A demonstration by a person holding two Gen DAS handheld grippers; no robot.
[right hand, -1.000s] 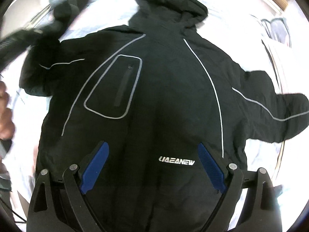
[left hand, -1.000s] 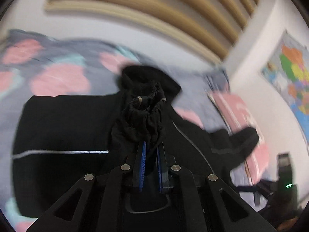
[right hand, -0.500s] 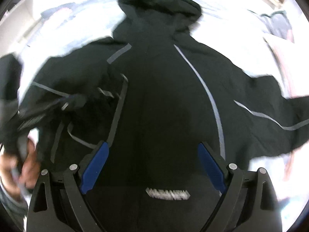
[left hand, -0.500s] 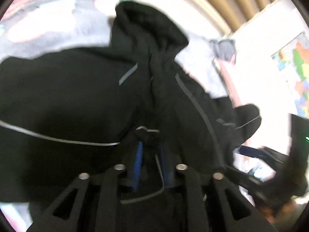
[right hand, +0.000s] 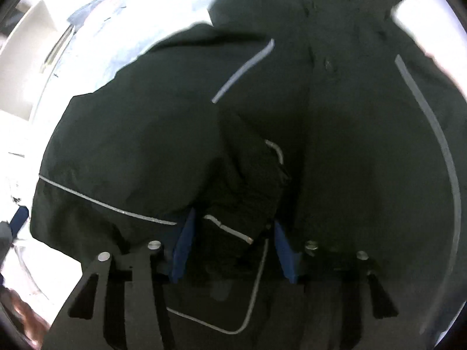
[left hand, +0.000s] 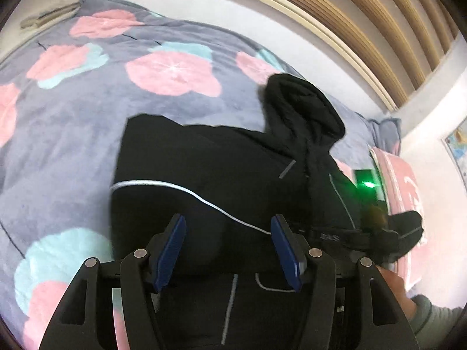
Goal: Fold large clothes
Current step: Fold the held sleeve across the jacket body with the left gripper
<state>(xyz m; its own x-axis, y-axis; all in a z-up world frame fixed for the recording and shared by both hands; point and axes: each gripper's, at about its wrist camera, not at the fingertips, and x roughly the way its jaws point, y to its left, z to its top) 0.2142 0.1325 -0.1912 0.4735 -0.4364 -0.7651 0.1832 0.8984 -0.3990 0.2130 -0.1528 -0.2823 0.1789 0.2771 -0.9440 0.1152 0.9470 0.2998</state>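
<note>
Black padded hooded jacket with grey piping [left hand: 221,180] on flowered grey bed blanket [left hand: 73,122]: probably bulky, soft, slippery-shelled. Left gripper [left hand: 227,253] jaws apart, empty; right gripper [right hand: 230,245] jaws apart around the folded sleeve cuff [right hand: 248,192], the likeliest place to take hold.

Matt black cloth jacket [left hand: 204,175] w/ shiny piping, fuzzy fleece blanket [left hand: 73,116], wood slats [left hand: 364,14]

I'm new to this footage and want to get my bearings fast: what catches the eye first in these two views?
A large black jacket with thin silver piping fills the middle of both views, lying on a grey bedspread printed with pink and teal flowers, its hood toward the slatted headboard. The left gripper is open just above it. The right gripper has a bunched part of the jacket between its blue fingers.
</note>
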